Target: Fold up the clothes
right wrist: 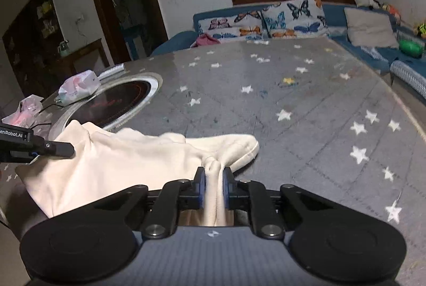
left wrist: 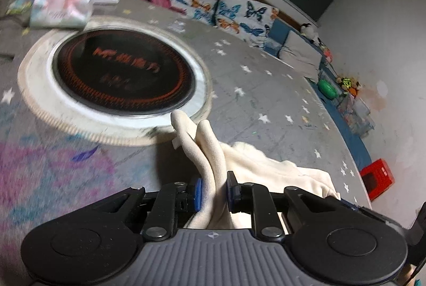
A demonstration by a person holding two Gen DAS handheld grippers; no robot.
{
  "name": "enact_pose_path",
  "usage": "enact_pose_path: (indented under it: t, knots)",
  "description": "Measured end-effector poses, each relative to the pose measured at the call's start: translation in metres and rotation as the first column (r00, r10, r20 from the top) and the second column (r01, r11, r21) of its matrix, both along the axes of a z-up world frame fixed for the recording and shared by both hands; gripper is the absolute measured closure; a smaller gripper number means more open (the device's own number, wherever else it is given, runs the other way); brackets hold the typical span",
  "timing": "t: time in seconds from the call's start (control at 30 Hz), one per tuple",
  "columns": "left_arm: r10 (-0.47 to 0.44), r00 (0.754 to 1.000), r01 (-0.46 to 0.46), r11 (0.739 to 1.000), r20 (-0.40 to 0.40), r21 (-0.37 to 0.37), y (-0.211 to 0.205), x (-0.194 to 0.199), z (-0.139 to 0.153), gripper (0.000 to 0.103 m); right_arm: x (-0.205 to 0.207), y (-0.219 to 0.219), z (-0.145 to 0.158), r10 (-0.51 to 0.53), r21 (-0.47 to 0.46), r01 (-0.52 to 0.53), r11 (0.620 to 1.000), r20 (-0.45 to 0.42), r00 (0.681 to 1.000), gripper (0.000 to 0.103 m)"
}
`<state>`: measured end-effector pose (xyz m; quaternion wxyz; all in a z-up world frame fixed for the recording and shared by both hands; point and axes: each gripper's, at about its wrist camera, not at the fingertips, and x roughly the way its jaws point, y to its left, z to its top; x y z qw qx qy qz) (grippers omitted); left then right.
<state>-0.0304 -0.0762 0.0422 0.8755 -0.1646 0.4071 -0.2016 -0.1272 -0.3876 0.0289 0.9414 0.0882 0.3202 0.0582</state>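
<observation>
Left wrist view first: the left gripper (left wrist: 213,189) is clenched on a bunched fold of the cream garment (left wrist: 255,166), two soft rolled ridges of cloth rising between its blue pads and flopping toward twelve o'clock, tips just reaching the pale rim of the round cooktop (left wrist: 125,73) sunk in the table (left wrist: 266,99). The rest of the cloth trails off toward three o'clock, rumpled, matte, fleece-like. A pastel pouch (left wrist: 61,6) sits at ten o'clock, on the far edge of the cooktop's ring. Over to the right wrist view: the right gripper (right wrist: 214,186) is likewise clamped on a pinched pleat of the same cream garment (right wrist: 119,161), which spreads out toward nine o'clock in a broad, slack sheet, with one rounded end lying on the star-printed table cover (right wrist: 293,113) at about one o'clock. At nine o'clock the left gripper's (right wrist: 53,149) dark finger shows against the cloth's far edge. Butterfly cushions (right wrist: 293,17) line the blue sofa at twelve.
</observation>
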Motion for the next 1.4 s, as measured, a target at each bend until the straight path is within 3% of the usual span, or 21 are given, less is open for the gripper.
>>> enact_pose_path:
  t: [0.47, 0.8, 1.13, 1.4]
  knots:
    - [-0.177, 0.981, 0.177, 0.984, 0.083, 0.011, -0.098, 0.025, 0.033, 0.085, -0.01, -0.056, 0.043, -0.157, -0.116, 0.168, 0.979, 0.099, 0.983, 0.093]
    - [-0.295, 0.952, 0.296, 0.955, 0.084, 0.011, -0.183, 0.037, 0.028, 0.085, -0.001, -0.114, 0.053, -0.283, -0.209, 0.302, 0.93, 0.114, 0.952, 0.093]
    - [-0.35, 0.936, 0.348, 0.935, 0.027, 0.063, -0.225, 0.045, 0.0, 0.085, 0.01, -0.148, 0.025, -0.361, -0.245, 0.363, 0.899, 0.057, 0.931, 0.093]
    - [-0.362, 0.932, 0.362, 0.927, -0.016, 0.096, -0.224, 0.048, -0.016, 0.085, 0.014, -0.161, -0.001, -0.377, -0.244, 0.366, 0.898, 0.0, 0.926, 0.093]
